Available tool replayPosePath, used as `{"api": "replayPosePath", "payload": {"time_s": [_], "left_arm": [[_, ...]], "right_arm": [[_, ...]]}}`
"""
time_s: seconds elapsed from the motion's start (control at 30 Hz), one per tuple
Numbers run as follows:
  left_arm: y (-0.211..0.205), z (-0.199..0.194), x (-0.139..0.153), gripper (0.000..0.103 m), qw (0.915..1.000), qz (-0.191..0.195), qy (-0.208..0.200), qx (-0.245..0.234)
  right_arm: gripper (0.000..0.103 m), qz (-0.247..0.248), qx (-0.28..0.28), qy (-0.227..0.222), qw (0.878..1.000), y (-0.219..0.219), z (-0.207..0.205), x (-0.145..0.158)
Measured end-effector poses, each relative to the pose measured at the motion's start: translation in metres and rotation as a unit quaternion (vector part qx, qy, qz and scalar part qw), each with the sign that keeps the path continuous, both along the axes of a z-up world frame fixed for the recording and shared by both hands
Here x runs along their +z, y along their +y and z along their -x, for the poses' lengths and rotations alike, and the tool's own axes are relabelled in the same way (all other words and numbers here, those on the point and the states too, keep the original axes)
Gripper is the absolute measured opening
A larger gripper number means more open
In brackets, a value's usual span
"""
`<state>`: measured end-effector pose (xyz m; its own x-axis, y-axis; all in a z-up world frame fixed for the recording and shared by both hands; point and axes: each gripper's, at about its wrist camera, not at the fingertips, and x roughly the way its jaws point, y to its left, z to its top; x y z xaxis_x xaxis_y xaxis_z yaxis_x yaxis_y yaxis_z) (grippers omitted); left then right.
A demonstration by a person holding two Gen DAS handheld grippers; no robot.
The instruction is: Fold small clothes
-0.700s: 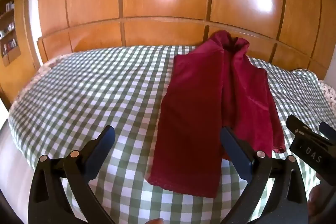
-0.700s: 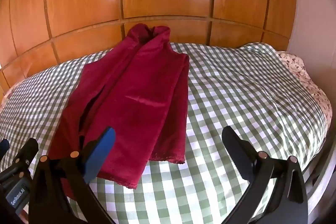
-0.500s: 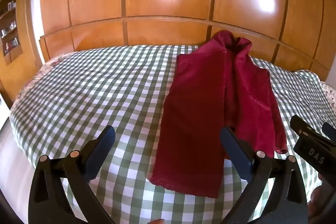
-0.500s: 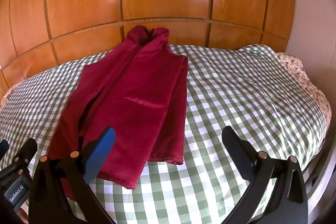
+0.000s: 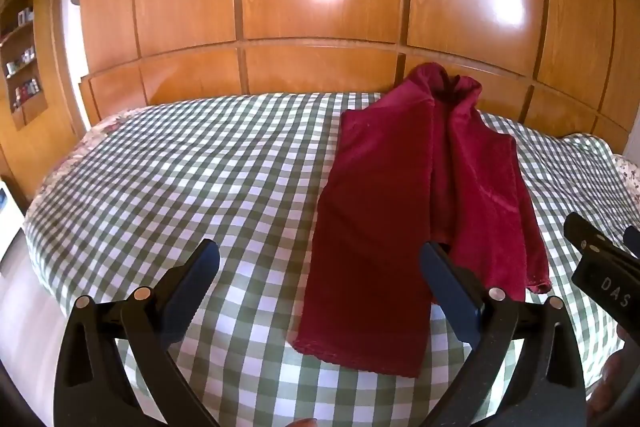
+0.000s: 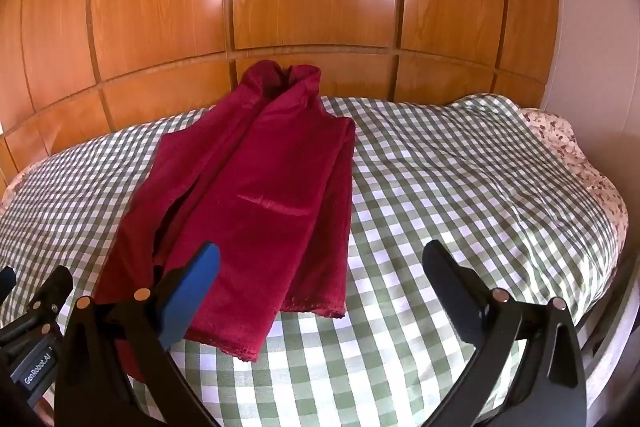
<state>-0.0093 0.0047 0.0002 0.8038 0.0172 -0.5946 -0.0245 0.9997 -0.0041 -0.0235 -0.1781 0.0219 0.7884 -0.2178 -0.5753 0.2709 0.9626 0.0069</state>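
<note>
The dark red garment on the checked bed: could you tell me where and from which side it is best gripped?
Probably at the near hem of the dark red garment, one corner per claw, coming from the bed's near edge. The hem lies flat and exposed on the checked cover, while the far collar end is bunched against the wooden panelling.

White letters "DAS" are showing on the black body of the right gripper, sitting at three o'clock in the left wrist view. "GenRobot.AI" is reading in white on the left gripper, poking in at eight o'clock of the right wrist view.
</note>
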Motion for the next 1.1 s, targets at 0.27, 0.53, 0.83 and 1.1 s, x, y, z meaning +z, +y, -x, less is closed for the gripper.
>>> {"api": "replayPosePath", "payload": {"time_s": [0.27,0.53,0.83,1.1], "left_arm": [[-0.0021,0.0028,0.0081,0.099,0.9999,-0.003,-0.013,0.000],[-0.0017,0.0042,0.0062,0.099,0.9999,0.000,-0.013,0.001],[0.0010,0.0033,0.0041,0.099,0.9999,0.005,-0.010,0.002],[0.0051,0.0032,0.0027,0.099,0.9999,0.008,-0.007,0.004]], "right_arm": [[0.101,0.004,-0.002,-0.026,1.000,-0.0008,0.0084,0.0086],[0.101,0.001,0.004,-0.019,1.000,0.0009,0.0089,0.0035],[0.101,-0.001,0.015,-0.020,1.000,0.0021,0.0102,0.0015],[0.101,0.001,0.021,-0.016,1.000,0.0038,0.0100,-0.0008]]}}
